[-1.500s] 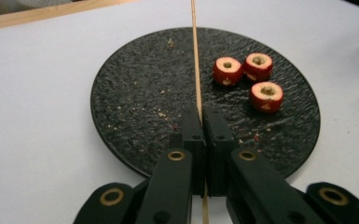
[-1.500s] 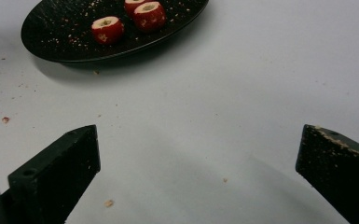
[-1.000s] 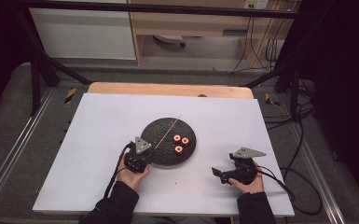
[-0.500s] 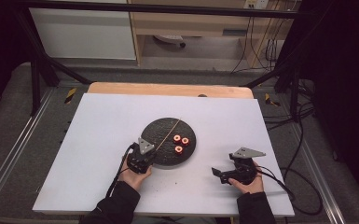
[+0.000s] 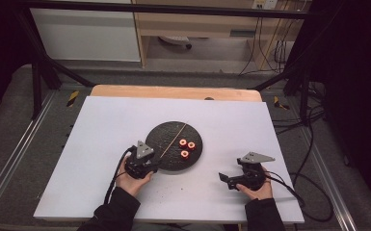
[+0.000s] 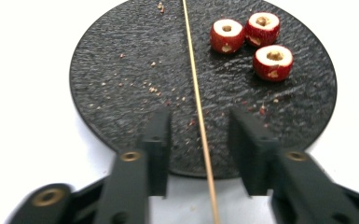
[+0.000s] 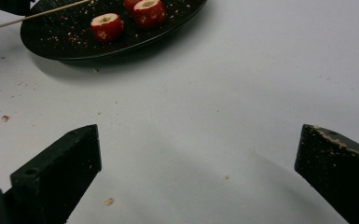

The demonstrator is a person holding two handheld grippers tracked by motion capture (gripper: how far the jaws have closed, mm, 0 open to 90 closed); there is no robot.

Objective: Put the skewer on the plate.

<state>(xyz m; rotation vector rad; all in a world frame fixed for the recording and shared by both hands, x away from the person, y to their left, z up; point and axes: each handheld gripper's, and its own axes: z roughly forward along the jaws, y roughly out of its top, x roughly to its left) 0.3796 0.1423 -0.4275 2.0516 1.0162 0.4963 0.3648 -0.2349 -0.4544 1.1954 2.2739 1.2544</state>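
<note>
A round black plate (image 5: 166, 139) lies mid-table with a thin wooden skewer (image 5: 173, 139) across it and three cored red fruit pieces (image 5: 187, 147) on its right half. My left gripper (image 5: 152, 163) sits at the plate's near-left rim. In the left gripper view its jaws (image 6: 200, 116) have just been opening and stand apart on either side of the skewer (image 6: 193, 79), which lies untouched between them on the plate (image 6: 121, 84). My right gripper (image 5: 229, 179) rests open on the table to the right of the plate, its jaws (image 7: 200, 135) wide apart with nothing between them.
The white table top (image 5: 101, 125) carries crumbs near the plate (image 7: 60, 35). A wooden strip (image 5: 173, 91) runs along the far edge. Cables hang off the right side (image 5: 308, 144). Metal rails (image 5: 9, 159) flank the table.
</note>
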